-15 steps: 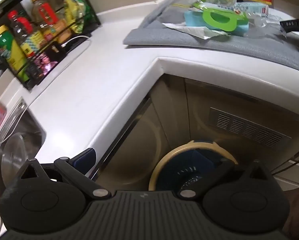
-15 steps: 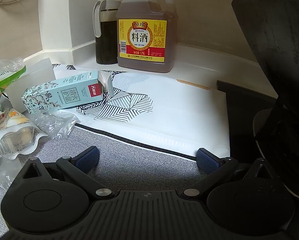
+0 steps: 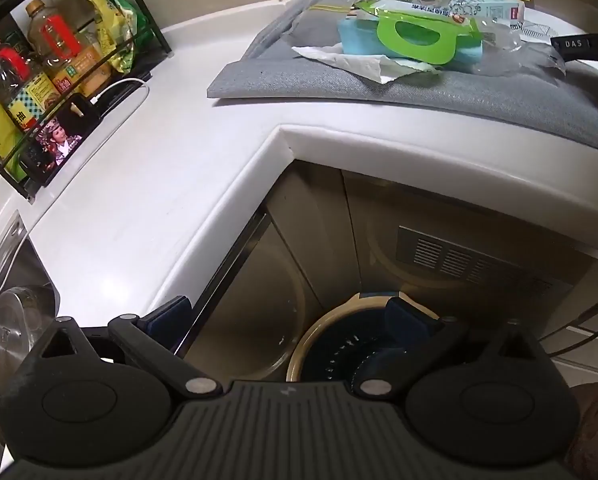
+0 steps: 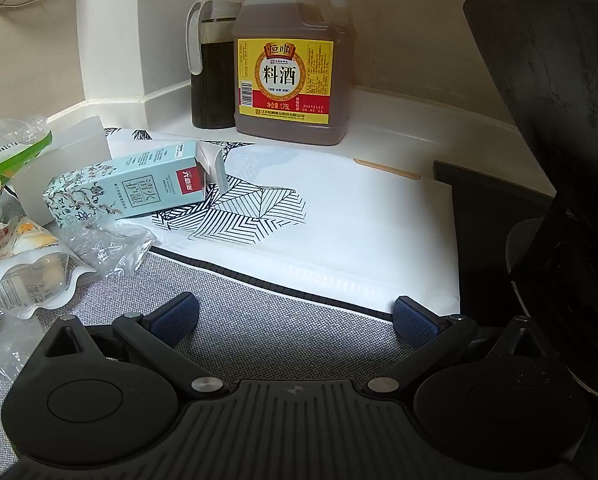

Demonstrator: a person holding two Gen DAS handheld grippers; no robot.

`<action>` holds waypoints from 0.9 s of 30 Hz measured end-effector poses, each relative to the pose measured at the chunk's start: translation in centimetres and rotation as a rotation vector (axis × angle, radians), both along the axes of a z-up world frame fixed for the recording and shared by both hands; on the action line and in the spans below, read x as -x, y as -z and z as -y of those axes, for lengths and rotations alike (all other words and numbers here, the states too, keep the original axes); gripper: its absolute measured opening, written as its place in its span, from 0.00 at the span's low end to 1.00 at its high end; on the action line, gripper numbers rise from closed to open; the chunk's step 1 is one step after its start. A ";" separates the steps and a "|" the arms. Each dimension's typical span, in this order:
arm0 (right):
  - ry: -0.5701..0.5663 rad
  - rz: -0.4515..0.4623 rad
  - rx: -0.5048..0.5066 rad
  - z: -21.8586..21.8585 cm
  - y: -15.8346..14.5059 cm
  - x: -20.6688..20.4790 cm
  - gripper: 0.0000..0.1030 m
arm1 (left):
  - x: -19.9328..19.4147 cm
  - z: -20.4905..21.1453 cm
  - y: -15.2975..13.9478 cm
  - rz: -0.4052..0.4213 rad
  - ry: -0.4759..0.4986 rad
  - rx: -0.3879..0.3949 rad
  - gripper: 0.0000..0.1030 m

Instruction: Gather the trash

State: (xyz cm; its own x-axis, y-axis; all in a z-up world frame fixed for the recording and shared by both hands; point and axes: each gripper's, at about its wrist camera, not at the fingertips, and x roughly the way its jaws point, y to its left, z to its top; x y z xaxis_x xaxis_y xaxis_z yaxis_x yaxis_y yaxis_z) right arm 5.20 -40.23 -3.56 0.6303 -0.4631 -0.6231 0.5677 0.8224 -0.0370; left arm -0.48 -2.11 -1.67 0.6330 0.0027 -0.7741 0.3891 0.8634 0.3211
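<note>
Right wrist: two bottles [image 4: 291, 68], one carton [image 4: 131, 190].

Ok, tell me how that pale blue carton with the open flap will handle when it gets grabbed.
The carton lies on its side with an end flap open, so it is probably empty and light. Thin card like this would likely crush under a hard squeeze. Its flat faces should stop it rolling, though it may slide on the white bag beneath it.

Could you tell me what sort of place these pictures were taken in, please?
Most likely a home kitchen. A rack of oil and sauce bottles stands on a white L-shaped countertop, a large jug of cooking wine sits by the wall, and a dark stove surface lies at the right.
</note>
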 end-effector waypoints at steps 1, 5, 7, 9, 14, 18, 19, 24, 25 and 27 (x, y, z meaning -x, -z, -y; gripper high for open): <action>0.000 0.000 0.000 0.0 0.0 0.0 1.00 | -0.4 0.0 0.0 -0.005 -0.001 0.005 1.00; 0.000 0.000 0.000 0.0 0.0 0.0 1.00 | -1.6 0.6 -0.1 -0.022 -0.008 0.033 1.00; 0.000 0.000 0.000 0.0 0.0 0.0 1.00 | -1.8 0.3 -0.5 -0.020 -0.004 0.032 1.00; 0.000 0.000 0.000 0.0 0.0 0.0 1.00 | -2.0 0.6 -0.4 -0.013 -0.008 0.021 1.00; 0.000 0.000 0.000 0.0 0.0 0.0 1.00 | -2.3 0.6 -1.1 -0.019 -0.019 0.037 1.00; 0.000 0.000 -0.001 0.0 0.0 0.0 1.00 | -1.6 1.2 -1.9 0.001 0.014 0.045 1.00; 0.000 0.000 -0.001 0.0 0.0 0.0 1.00 | -1.4 1.4 -2.2 0.013 0.023 0.049 1.00; 0.000 0.000 0.000 0.0 0.0 0.0 1.00 | -0.7 2.7 -3.5 0.060 0.060 0.122 1.00; 0.000 0.000 -0.001 0.0 0.0 0.0 1.00 | -0.6 2.9 -3.8 0.070 0.069 0.135 1.00; 0.000 0.000 -0.001 0.0 0.0 0.0 1.00 | 0.1 3.2 -4.4 0.099 0.087 0.147 1.00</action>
